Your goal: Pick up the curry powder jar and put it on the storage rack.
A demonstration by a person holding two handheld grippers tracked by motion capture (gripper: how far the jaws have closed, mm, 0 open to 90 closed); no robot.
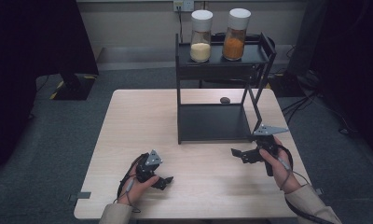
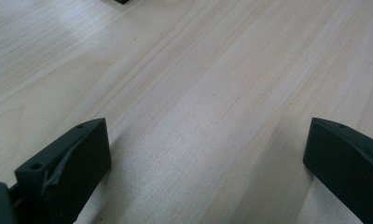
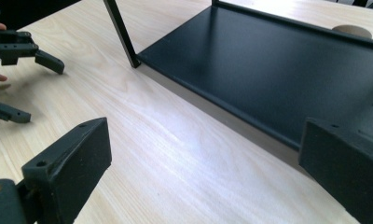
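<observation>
Left gripper: I see my left gripper (image 1: 163, 181) low over the near left part of the table (image 1: 128, 140), held in the left hand (image 1: 139, 184). Its jaws stand wide apart with nothing between them; in the left gripper view there is bare wood between the two black jaws.

Right gripper: my right gripper (image 1: 237, 153) sits at the near right of the table, held in the right hand (image 1: 280, 165), just in front of the rack. Its jaws are spread wide and grip nothing. They point left, toward the middle of the table.

Rack: a black two-level rack (image 1: 212, 122) stands on the far right half of the table. In the right gripper view its lower shelf (image 3: 278, 70) lies just ahead of my right jaws, bare, with a thin black post (image 3: 121, 35) at its near corner.

Jars: two white-capped jars stand on the top shelf, well away from both grippers. The left jar (image 1: 201, 37) holds a pale yellow powder; the right jar (image 1: 236, 35) holds an orange one. They stand upright, near each other but apart.

Small dark thing: a small dark object (image 1: 225, 99) lies on the table behind the lower shelf; I cannot tell what it is.

Across the table: in the right gripper view I see my left gripper (image 3: 28, 81) at the far left, jaws parted.
</observation>
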